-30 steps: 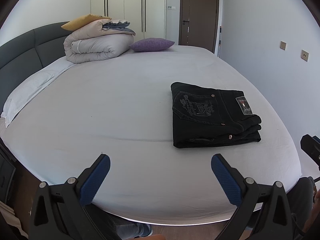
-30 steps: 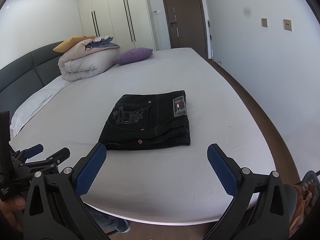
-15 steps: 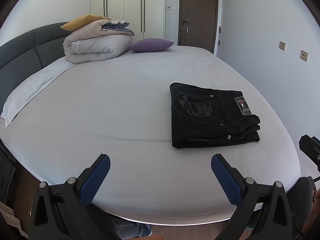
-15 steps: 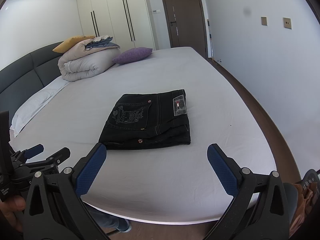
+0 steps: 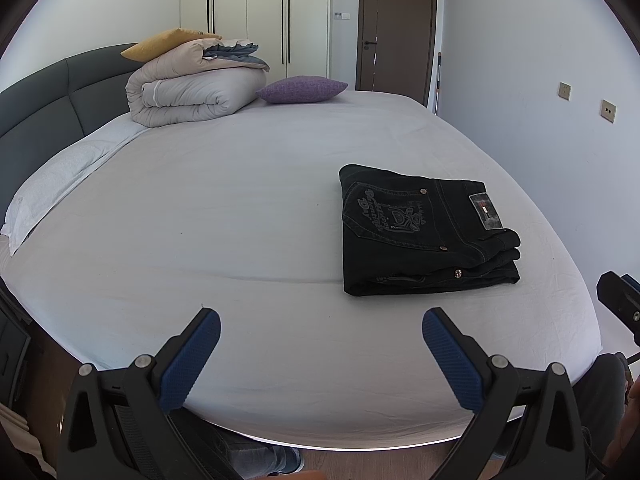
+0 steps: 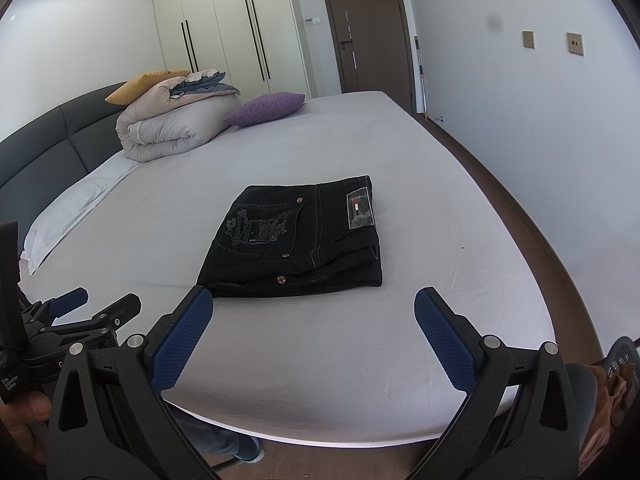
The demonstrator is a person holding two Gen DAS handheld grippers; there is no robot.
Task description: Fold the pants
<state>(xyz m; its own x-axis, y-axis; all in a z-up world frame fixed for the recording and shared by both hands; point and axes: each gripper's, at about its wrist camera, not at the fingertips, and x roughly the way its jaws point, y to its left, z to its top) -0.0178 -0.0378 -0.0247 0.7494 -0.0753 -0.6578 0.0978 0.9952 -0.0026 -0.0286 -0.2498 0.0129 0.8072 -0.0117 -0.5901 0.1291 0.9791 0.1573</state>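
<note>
Black pants (image 5: 424, 232) lie folded into a compact rectangle on the white bed (image 5: 240, 208), back pocket and waist patch facing up. In the right wrist view the same folded pants (image 6: 296, 240) rest just beyond my fingers. My left gripper (image 5: 320, 332) hangs open over the bed's near edge, left of the pants, holding nothing. My right gripper (image 6: 312, 312) is open too, nearer than the pants and apart from them. The left gripper (image 6: 96, 308) also shows at the lower left of the right wrist view.
A rolled duvet (image 5: 196, 92) with a yellow pillow and a purple cushion (image 5: 300, 89) sits at the head of the bed by the dark headboard (image 5: 44, 100). Wardrobes and a brown door (image 5: 396, 28) stand behind. A wall (image 6: 540, 140) and wooden floor run along the right side.
Both views have shifted only slightly; the folded pants lie where they were and both grippers stay open.
</note>
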